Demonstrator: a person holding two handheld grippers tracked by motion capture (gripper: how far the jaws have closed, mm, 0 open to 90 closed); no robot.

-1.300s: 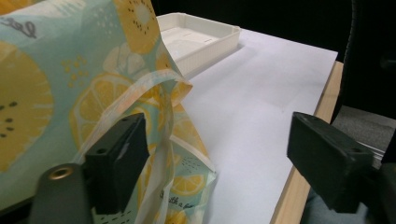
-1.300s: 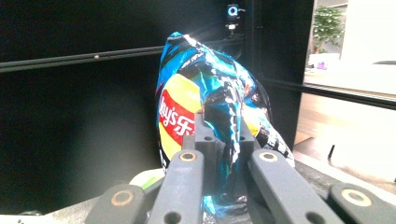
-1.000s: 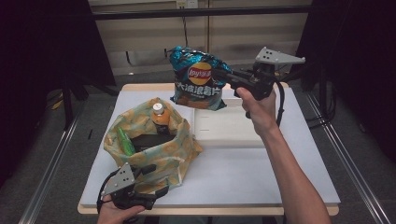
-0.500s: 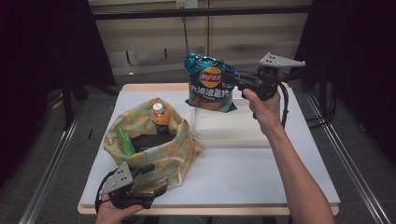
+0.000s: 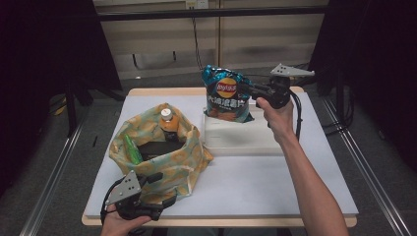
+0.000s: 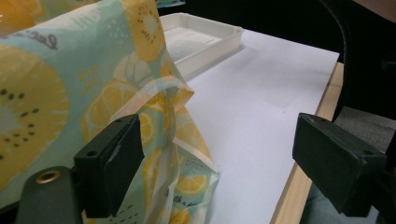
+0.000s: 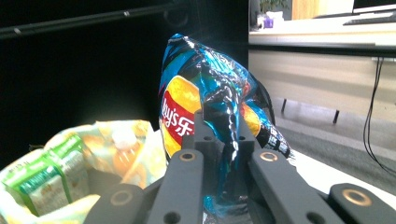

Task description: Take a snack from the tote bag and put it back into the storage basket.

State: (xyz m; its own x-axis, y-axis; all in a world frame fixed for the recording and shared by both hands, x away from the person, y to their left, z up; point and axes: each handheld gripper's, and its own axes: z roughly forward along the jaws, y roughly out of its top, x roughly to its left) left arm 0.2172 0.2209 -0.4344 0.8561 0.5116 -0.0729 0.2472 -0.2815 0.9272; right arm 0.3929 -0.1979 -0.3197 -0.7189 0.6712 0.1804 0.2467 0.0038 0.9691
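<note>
My right gripper is shut on the side of a blue chip bag, which hangs upright with its lower end at the white tray. In the right gripper view the foil is pinched between the jaws of the right gripper, and the chip bag rises above them. My left gripper stands open at the near left of the table, against the front of a lemon-print fabric bag. Its jaws have just been opening a little. In the left gripper view a fold of the fabric bag lies loose between the jaws of the left gripper.
The fabric bag holds a bottle, a green packet and a dark item. A green carton shows inside it in the right gripper view. The white table ends in a wooden front edge.
My right gripper has carried the chip bag to the right and down, from beside the fabric bag to the tray. The left gripper has stayed in place.
</note>
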